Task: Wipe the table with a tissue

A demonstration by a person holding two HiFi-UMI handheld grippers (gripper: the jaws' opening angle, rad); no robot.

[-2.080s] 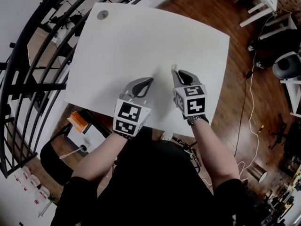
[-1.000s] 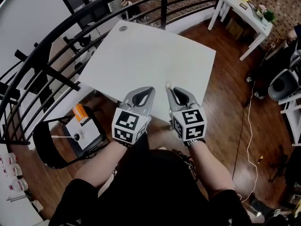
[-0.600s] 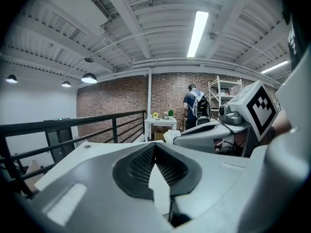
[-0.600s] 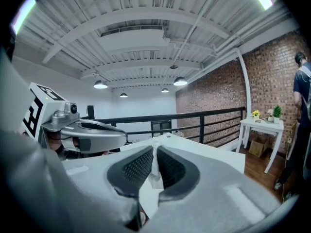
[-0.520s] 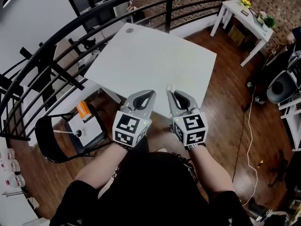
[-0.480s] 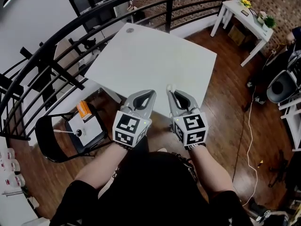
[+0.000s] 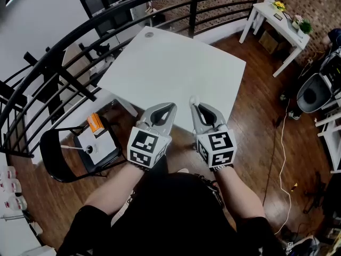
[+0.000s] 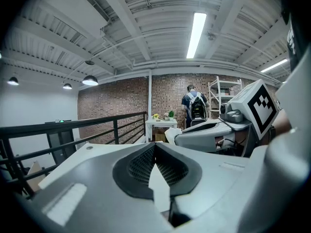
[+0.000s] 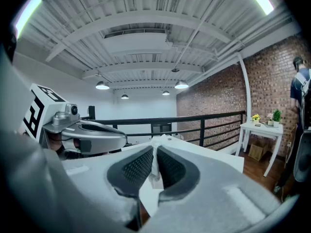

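Head view: grey right gripper (image 7: 195,106) w/ black-and-white marker cube is clamped on a crumpled white paper tissue (image 7: 193,98). A small tuft pokes out past the jaw tips. In the right gripper view the tissue (image 9: 154,166) is pinched btwn the two dark ribbed pads, jaws (image 9: 155,148) closed tight on it.

Grey left gripper (image 7: 170,106), same build, sits just beside the right one, the two roughly parallel and pointing away from the person. Left gripper view: its jaws (image 8: 155,147) meet at the tips w/ nothing btwn them.

Both grippers are over the near edge of the white square-topped desk (image 7: 170,63), the right one closer to the near right corner. The tissue tuft shows over the desk just inside that edge; can't tell if it touches the top. A round grey grommet (image 7: 149,34) sits at the far corner.

Around the desk: curved black metal railing (image 7: 80,33) on the left and far sides, dark wooden floor (image 7: 256,116), black chair (image 7: 69,161) at left carrying an orange box (image 7: 94,125), white side table (image 7: 282,12) w/ small plants at far right. Person's black sleeves fill the bottom of the head view.
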